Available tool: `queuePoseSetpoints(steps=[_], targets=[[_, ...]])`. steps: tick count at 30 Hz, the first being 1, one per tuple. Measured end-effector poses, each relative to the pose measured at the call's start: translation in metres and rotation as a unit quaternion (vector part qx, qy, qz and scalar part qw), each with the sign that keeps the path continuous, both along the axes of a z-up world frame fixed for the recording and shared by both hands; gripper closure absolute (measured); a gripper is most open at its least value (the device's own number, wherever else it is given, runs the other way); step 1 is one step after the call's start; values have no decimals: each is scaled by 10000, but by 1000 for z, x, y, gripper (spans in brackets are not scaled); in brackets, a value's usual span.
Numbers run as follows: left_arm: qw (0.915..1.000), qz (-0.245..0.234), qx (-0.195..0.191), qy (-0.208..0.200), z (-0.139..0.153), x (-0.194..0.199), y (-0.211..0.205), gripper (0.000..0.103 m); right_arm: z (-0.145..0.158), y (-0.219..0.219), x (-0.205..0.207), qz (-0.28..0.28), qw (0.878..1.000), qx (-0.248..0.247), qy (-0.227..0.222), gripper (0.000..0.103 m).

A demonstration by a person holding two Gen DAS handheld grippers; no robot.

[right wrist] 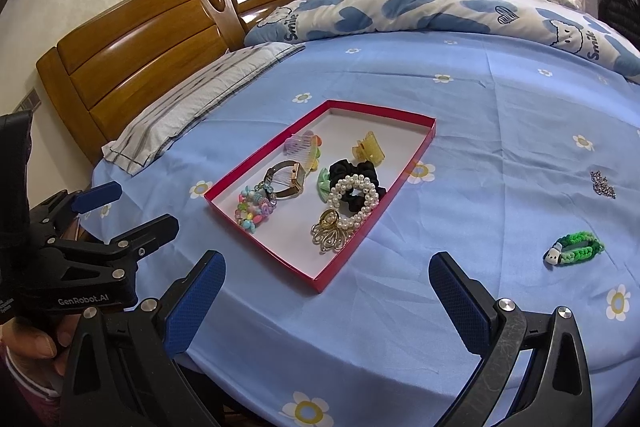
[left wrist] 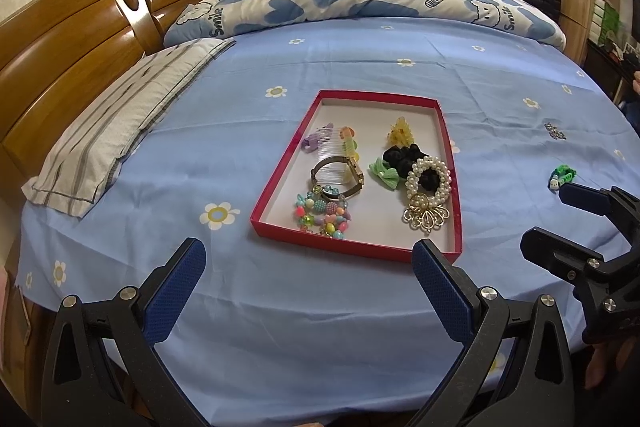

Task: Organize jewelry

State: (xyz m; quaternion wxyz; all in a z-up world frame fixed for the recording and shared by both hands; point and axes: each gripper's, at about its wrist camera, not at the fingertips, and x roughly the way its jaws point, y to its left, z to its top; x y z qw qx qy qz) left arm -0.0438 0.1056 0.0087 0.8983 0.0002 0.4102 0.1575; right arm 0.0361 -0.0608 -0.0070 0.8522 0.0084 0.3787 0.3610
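A red-rimmed tray (left wrist: 276, 183) (right wrist: 416, 153) lies on the blue bed sheet. It holds a gold watch (left wrist: 340, 173), a bead bracelet (left wrist: 322, 215), combs, a yellow claw clip (left wrist: 400, 133), a black scrunchie, a pearl scrunchie (right wrist: 354, 197) and a gold brooch (right wrist: 330, 233). A green woven bracelet (right wrist: 574, 247) (left wrist: 562, 177) and a dark sparkly piece (right wrist: 603, 184) (left wrist: 555, 131) lie on the sheet right of the tray. My left gripper (left wrist: 308, 267) is open and empty, near the tray's front edge. My right gripper (right wrist: 326, 277) is open and empty, left of the green bracelet.
A striped pillow (left wrist: 120, 131) lies at the left by the wooden headboard (left wrist: 72, 39). A blue heart-print duvet (left wrist: 360, 3) is bunched at the far side. The bed's near edge runs just below both grippers.
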Motion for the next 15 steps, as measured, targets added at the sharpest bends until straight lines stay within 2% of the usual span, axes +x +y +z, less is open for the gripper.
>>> queuePoseSetpoints(steps=[15], targets=[[10000,-23,-24,-16,-1,0,-1,0,1,1,-1,13,10000,-2,-1,0]])
